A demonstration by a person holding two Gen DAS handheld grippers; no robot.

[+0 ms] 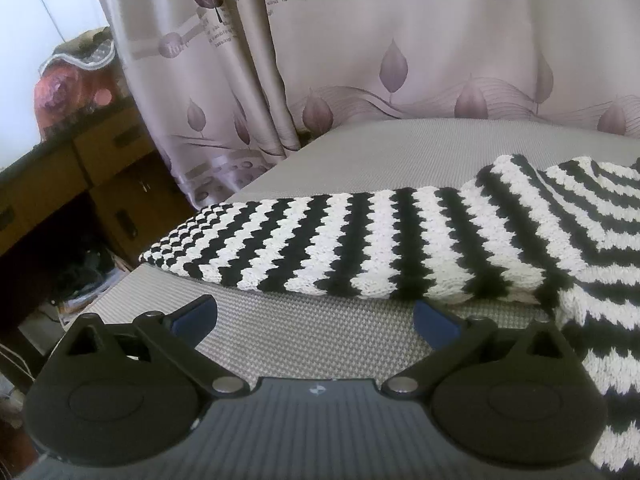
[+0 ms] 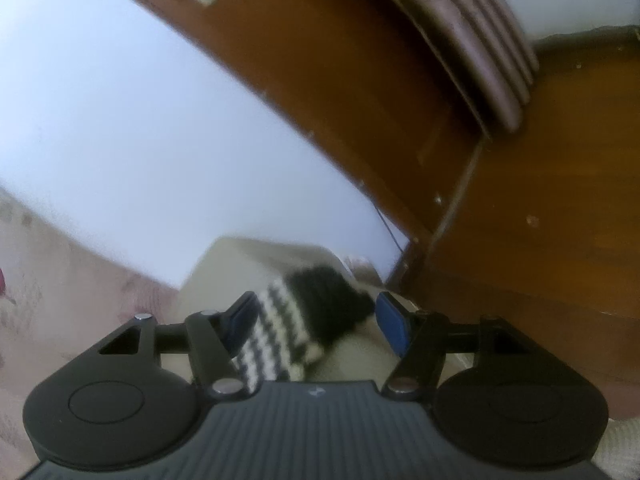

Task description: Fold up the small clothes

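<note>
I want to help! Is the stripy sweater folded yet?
Partly. One sleeve of the stripy sweater already lies folded across it. Both claws, left claw and right claw, are open, gripping nothing. The rest still lies spread on the grey cushion, waiting.

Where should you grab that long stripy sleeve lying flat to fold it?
Probably at the sleeve's cuff end, coming low from the near side. It lies flat on the grey surface, and its near edge faces the open left tool, so one finger can slip under.
</note>
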